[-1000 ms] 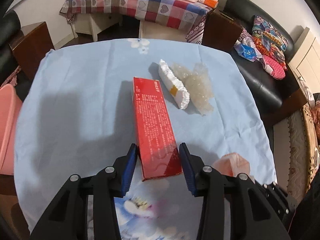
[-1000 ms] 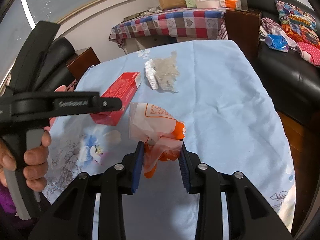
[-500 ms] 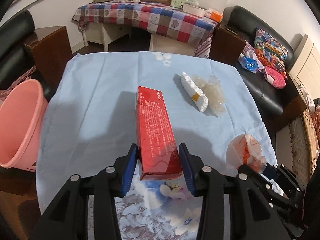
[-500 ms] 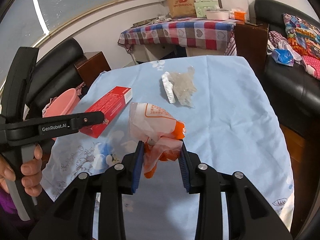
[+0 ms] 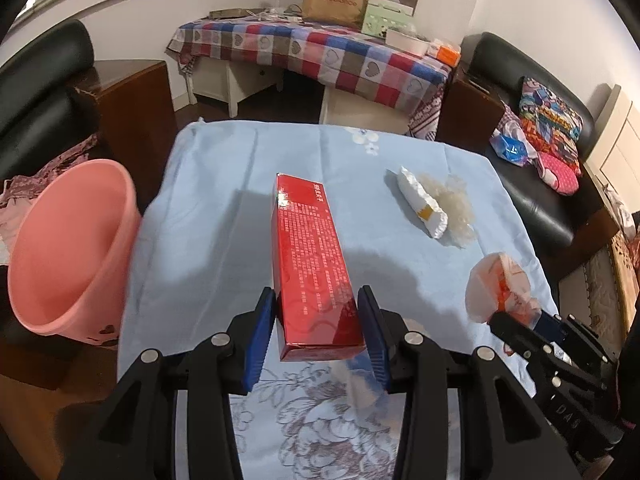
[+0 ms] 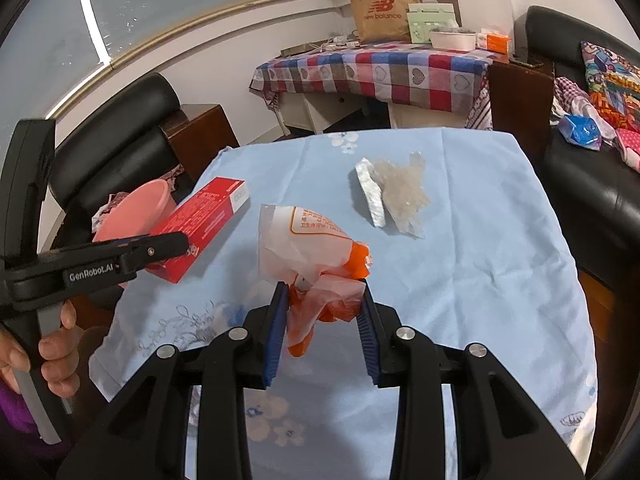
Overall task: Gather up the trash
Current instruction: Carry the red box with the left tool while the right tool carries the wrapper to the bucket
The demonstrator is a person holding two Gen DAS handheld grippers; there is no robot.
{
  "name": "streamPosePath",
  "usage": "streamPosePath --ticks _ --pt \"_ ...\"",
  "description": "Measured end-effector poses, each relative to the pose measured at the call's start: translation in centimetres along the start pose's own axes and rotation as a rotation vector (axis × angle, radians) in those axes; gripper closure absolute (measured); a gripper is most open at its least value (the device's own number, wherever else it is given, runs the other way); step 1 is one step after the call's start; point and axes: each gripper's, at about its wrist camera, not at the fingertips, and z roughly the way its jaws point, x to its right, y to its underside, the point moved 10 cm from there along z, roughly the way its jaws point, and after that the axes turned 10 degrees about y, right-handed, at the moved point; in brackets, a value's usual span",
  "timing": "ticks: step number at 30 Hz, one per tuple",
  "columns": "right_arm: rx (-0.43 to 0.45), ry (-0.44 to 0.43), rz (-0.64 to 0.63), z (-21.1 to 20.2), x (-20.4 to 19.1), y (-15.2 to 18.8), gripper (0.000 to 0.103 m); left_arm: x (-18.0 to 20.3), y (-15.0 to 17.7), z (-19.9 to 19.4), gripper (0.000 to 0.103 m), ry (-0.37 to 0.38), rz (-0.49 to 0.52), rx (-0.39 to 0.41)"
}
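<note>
Left wrist view: pink bucket point(image 5: 60, 248) off bench point(image 5: 208, 216) edge at 9 o'clock. Left gripper point(image 5: 318, 334) jaws clenched on red box point(image 5: 312, 264), lifted, long axis toward 12.

Right wrist view: bare cloth at 3 o'clock. Right gripper point(image 6: 322, 320) jaws grasping crumpled orange-white bag point(image 6: 308, 256), bulging toward 11; foil wrapper point(image 6: 372, 196) lying at 1.

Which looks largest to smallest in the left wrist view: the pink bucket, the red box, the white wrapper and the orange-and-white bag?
1. pink bucket
2. red box, though nearness to the camera enlarges it
3. and 4. orange-and-white bag and white wrapper look alike; no ranking.
</note>
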Motion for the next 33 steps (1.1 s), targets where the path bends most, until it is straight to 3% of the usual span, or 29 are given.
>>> streamPosePath --ticks 6,13,23,33 --pt "0.018 -0.022 -0.023 0.2 -1.8 -1.5 0.069 -2.4 -0.4 -1.9 0.061 -0.039 -0.014 0.044" --pt "0.020 -0.098 -0.084 1.5 -6.5 -3.7 0.069 -6.8 -1.0 -4.4 0.061 -0.093 -0.083 0.092" --pt "0.029 -0.238 -0.226 3.0 -17.4 -6.5 0.069 -16.3 -1.0 -9.5 0.061 -0.235 -0.223 0.178" --pt "-0.029 -0.336 -0.316 5.8 -26.9 -7.0 0.069 -23.1 0.5 -11.0 0.061 -0.329 -0.310 0.184"
